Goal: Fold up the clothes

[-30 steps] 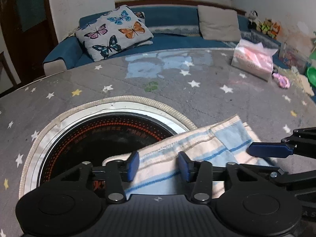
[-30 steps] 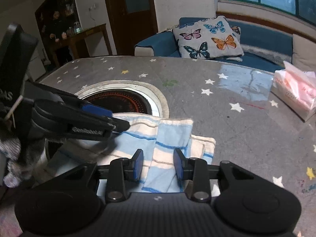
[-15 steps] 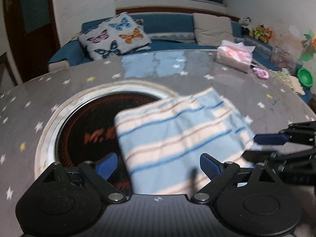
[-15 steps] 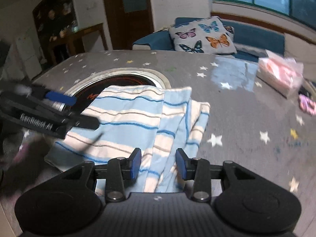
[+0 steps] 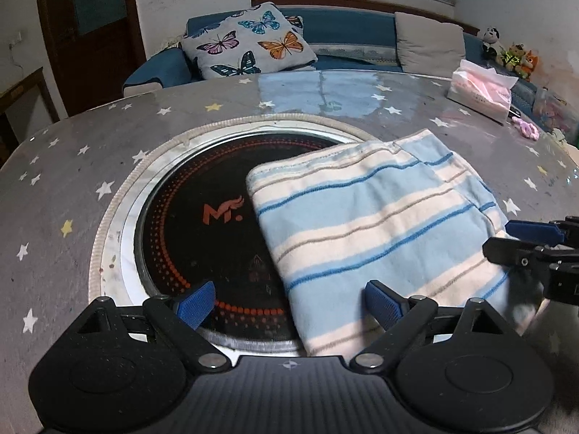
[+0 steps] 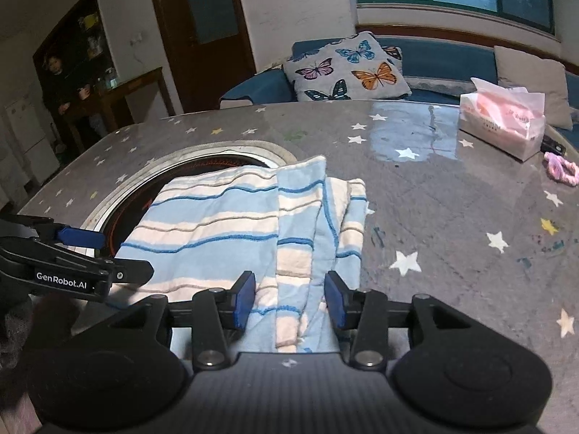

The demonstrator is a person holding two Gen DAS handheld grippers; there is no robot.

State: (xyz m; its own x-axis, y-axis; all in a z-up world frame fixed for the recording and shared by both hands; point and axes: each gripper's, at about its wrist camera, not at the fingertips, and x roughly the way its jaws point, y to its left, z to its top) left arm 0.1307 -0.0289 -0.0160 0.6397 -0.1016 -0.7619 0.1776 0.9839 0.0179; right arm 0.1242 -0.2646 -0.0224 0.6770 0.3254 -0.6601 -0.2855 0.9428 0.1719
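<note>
A folded blue and cream striped cloth (image 5: pixel 376 231) lies flat on the grey star-print table, partly over the round black cooktop (image 5: pixel 202 224). My left gripper (image 5: pixel 289 305) is wide open and empty, held above the cloth's near left corner. In the right wrist view the cloth (image 6: pixel 231 228) shows a narrower folded layer along its right side. My right gripper (image 6: pixel 289 298) is open with its jaws either side of the cloth's near edge, not clamped. Each gripper shows at the side of the other's view.
A pink tissue pack (image 6: pixel 503 123) and a pink hair tie (image 6: pixel 561 171) lie at the table's far right. A blue sofa with a butterfly cushion (image 5: pixel 249 49) stands behind the table. A person (image 6: pixel 59 83) sits in the dark room at far left.
My left gripper opened wide, let go of the cloth and rose. The cloth now lies flat and folded. My right gripper opened a little wider and pulled back.
</note>
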